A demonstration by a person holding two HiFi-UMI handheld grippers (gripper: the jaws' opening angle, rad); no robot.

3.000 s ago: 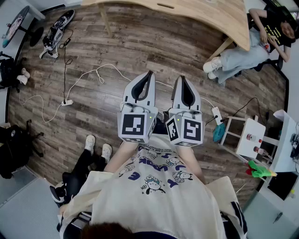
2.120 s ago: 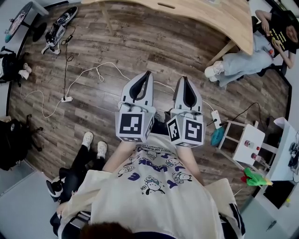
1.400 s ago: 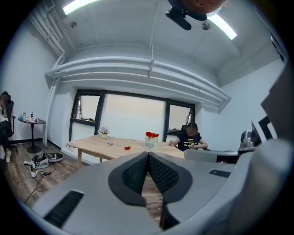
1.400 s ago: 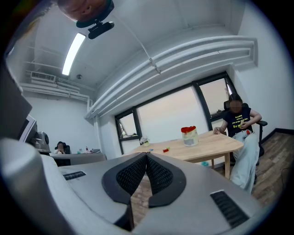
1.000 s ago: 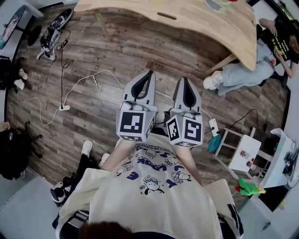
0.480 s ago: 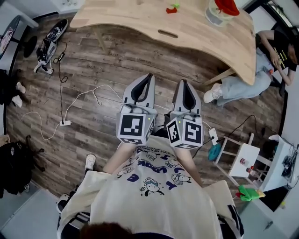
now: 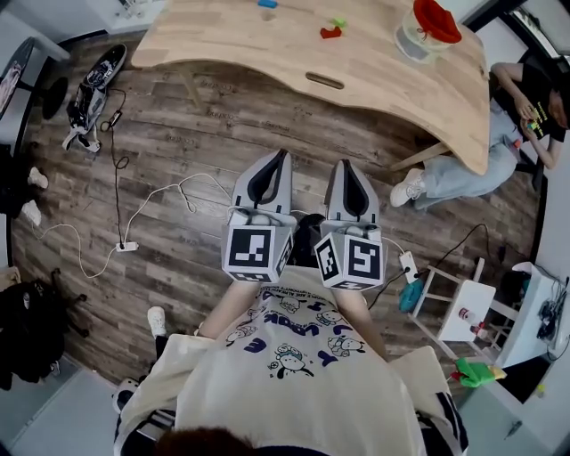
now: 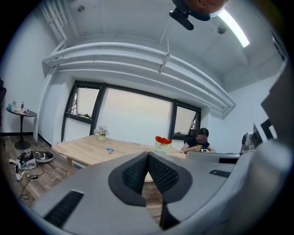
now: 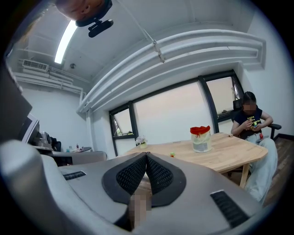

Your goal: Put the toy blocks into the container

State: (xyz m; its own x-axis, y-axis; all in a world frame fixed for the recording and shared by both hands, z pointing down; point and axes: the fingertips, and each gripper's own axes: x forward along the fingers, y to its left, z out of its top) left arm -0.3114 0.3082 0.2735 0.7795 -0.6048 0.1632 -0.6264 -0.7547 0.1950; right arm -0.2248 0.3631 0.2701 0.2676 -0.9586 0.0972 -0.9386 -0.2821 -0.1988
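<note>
Distance matters most: left gripper [image 7: 282, 157] and right gripper [image 7: 344, 166] are both clenched empty, well short of the wooden table [image 7: 249, 49]. On that table sit a red toy block [image 7: 330, 33], a green toy block [image 7: 339, 22] and the clear container [image 7: 414, 37]; arriving with jaws unopened could shove blocks off it.

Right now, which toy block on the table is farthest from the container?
The blue block, alone on the left in the head view; the red block and green block sit together, nearer the container.
</note>
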